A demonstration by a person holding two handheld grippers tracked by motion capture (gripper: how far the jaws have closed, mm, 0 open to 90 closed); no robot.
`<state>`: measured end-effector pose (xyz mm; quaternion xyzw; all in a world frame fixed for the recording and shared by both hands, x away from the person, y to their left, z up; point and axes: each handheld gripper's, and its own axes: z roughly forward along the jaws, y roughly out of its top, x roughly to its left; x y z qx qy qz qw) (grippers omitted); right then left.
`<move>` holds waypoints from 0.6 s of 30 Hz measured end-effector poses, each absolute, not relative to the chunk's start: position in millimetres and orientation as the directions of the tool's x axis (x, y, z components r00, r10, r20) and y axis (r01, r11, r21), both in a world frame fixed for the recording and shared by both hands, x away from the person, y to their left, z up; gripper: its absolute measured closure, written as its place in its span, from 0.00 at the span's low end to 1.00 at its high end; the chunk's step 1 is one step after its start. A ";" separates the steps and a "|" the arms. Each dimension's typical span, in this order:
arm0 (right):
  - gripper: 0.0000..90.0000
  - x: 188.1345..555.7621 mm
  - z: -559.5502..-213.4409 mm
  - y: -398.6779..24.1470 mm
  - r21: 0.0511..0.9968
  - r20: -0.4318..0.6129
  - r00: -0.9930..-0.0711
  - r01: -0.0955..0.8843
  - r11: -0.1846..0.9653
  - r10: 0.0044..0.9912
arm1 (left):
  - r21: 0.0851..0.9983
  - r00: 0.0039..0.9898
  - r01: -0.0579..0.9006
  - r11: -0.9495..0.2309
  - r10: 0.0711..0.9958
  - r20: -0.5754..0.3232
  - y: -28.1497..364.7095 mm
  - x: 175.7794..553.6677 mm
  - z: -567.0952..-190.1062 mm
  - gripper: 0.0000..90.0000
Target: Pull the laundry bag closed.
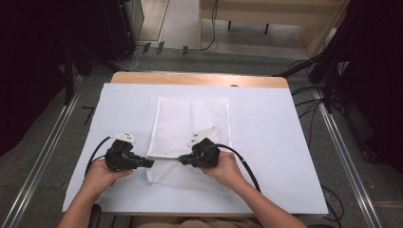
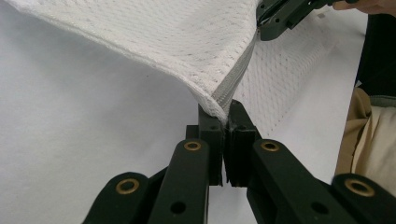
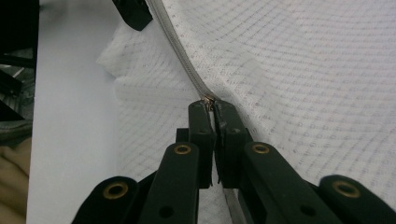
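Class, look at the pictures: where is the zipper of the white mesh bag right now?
In the high view the zipper runs along the mesh bag's near edge, stretched between the left claw and the right claw.

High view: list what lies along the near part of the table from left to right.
Left gripper's cable → left gripper → zip edge of the white mesh bag → right gripper → right gripper's cable → bare white table.

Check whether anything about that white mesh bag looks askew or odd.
The mesh bag lies slightly skewed on the table, its near zipper edge lifted and pulled taut between the left gripper and right gripper. No damage stands out.
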<state>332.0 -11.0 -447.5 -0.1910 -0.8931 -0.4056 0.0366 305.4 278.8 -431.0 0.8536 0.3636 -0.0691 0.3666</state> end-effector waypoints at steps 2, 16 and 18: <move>0.98 332.0 -448.2 -12.7 0.708 0.223 -0.923 0.375 0.599 0.314 | 0.574 0.727 0.671 -0.469 0.568 -0.386 278.9 305.4 -431.0 0.98; 0.98 333.1 -448.9 -28.4 0.700 0.238 -0.918 0.389 0.599 0.317 | 0.576 0.730 0.668 -0.471 0.568 -0.380 279.2 304.3 -431.3 0.98; 0.98 333.3 -448.6 -30.2 0.698 0.244 -0.915 0.395 0.596 0.321 | 0.576 0.730 0.668 -0.471 0.567 -0.383 279.3 304.4 -431.5 0.98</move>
